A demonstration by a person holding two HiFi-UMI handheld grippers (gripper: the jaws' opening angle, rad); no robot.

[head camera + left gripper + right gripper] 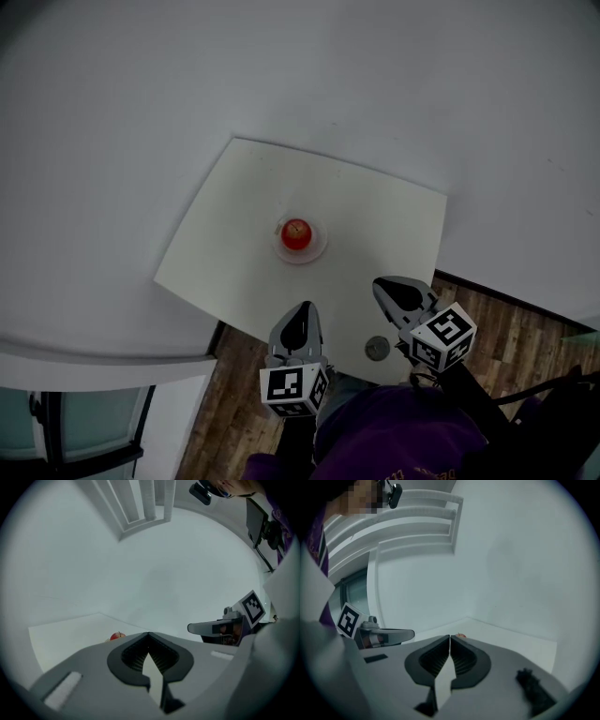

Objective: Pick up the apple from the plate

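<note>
A red apple point(296, 233) sits on a small clear plate point(316, 249) near the middle of the white table point(234, 234). My left gripper point(304, 309) hovers over the table's near edge, short of the plate, shut and empty. My right gripper point(383, 284) is to the right of it, also shut with nothing in it. In the left gripper view the apple point(117, 635) peeks over the closed jaw tips point(148, 634), and the right gripper point(220, 627) shows at the side. In the right gripper view only a sliver of the apple point(461, 635) shows behind the closed tips point(450, 637).
A small round grey disc point(377, 348) lies on the table near its front edge, between the two grippers. White walls enclose the table on the far and left sides. Wooden floor point(525, 328) lies to the right. The person's purple sleeve point(394, 441) is below.
</note>
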